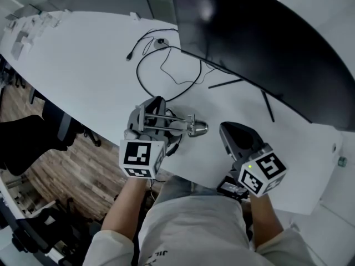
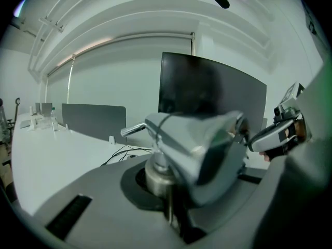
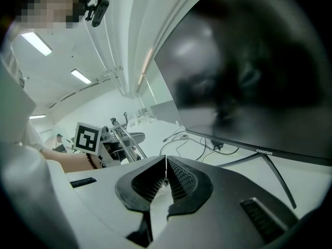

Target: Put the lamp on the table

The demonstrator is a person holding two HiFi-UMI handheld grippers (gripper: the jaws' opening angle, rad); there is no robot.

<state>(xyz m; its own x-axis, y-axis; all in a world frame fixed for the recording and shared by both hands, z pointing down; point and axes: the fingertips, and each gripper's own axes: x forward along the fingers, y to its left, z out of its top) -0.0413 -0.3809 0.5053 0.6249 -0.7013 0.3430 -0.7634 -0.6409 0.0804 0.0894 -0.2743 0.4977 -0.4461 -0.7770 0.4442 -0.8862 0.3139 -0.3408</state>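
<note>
Left tool (image 2: 169, 211): clamped on a thin part of the lamp (image 2: 199, 149).
Right tool (image 3: 165, 179): jaws together, empty, beside the lamp.
Lamp: held over counter (image 1: 83, 54) near edge; contact unclear.
Tip: lower the base flat, clear of cables (image 1: 166, 65); release once steady.

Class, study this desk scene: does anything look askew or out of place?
The lamp, gripped in the left claw, seems tipped over sideways near the table edge instead of standing upright. A thin black cable sprawls in loose loops beside the monitor.
</note>
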